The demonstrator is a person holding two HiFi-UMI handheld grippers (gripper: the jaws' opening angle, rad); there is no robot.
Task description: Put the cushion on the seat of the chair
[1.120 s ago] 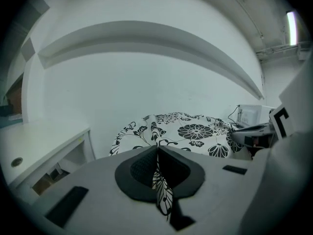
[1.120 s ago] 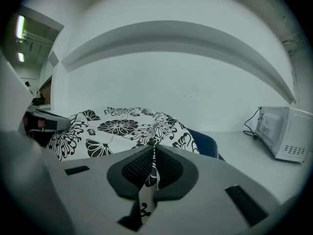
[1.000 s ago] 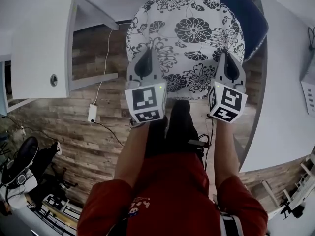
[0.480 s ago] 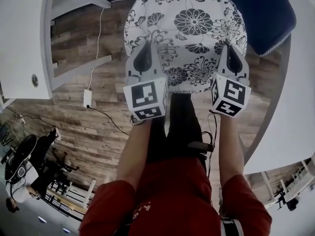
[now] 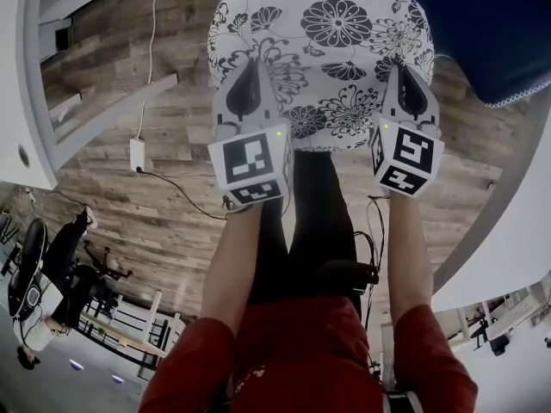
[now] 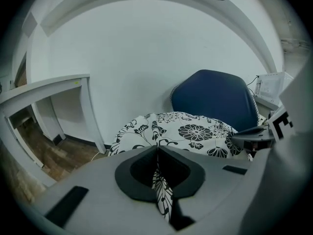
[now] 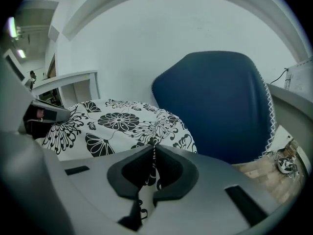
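The left tongs (image 6: pixel 157 149) and right tongs (image 7: pixel 154 149) are each shut tight on the near hem of the floral cushion (image 5: pixel 331 33), at its 7 and 5 o'clock. The blue chair (image 7: pixel 215 106) stands beyond, at 1 o'clock.

The room looks like an office or workroom. White tabletops (image 5: pixel 15 76) run along the left and right sides above a wood-plank floor (image 5: pixel 172 127). A blue chair (image 5: pixel 491 24) stands far right, a white power plug (image 5: pixel 136 155) lies on the floor, and black desk chairs (image 5: pixel 39 261) stand near left.
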